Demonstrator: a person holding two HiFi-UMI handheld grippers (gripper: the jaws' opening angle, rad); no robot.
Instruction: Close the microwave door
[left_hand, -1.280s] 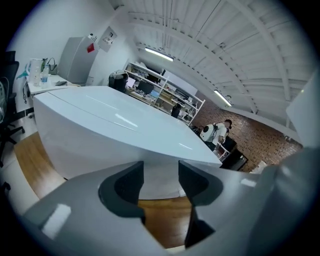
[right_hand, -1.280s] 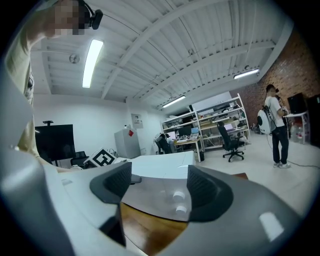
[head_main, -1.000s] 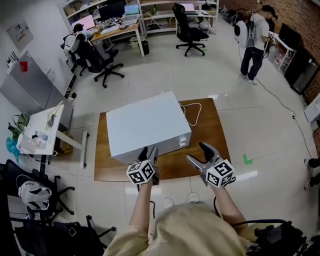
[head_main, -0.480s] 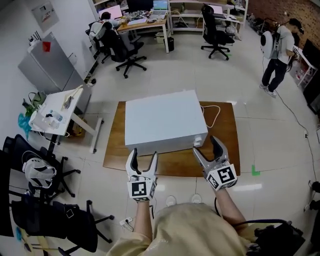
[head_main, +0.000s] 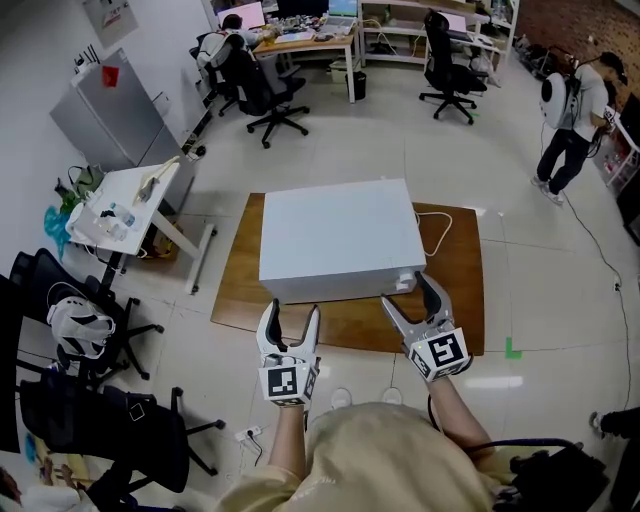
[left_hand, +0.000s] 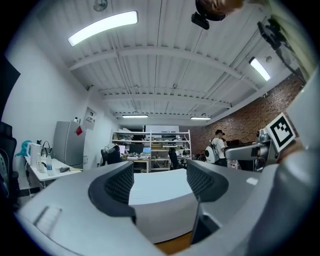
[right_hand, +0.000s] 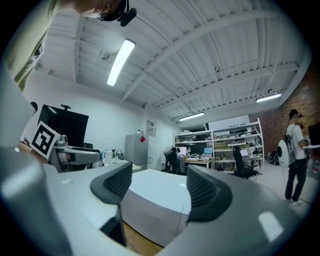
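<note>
A tiled office floor with desks, swivel chairs and shelving is seen around a low wooden table (head_main: 455, 300), on which the white microwave (head_main: 340, 235) is set, its front flat and turned toward the grippers. The left gripper (head_main: 290, 315) is held just short of that front, jaws spread with nothing between them. The right gripper (head_main: 407, 290) is held close to the microwave's front right corner, jaws likewise spread and empty

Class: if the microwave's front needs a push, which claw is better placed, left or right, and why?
Probably the left claw. It is open and faces the middle of the microwave front squarely, while the right claw, also open, sits off by the front right corner.
</note>
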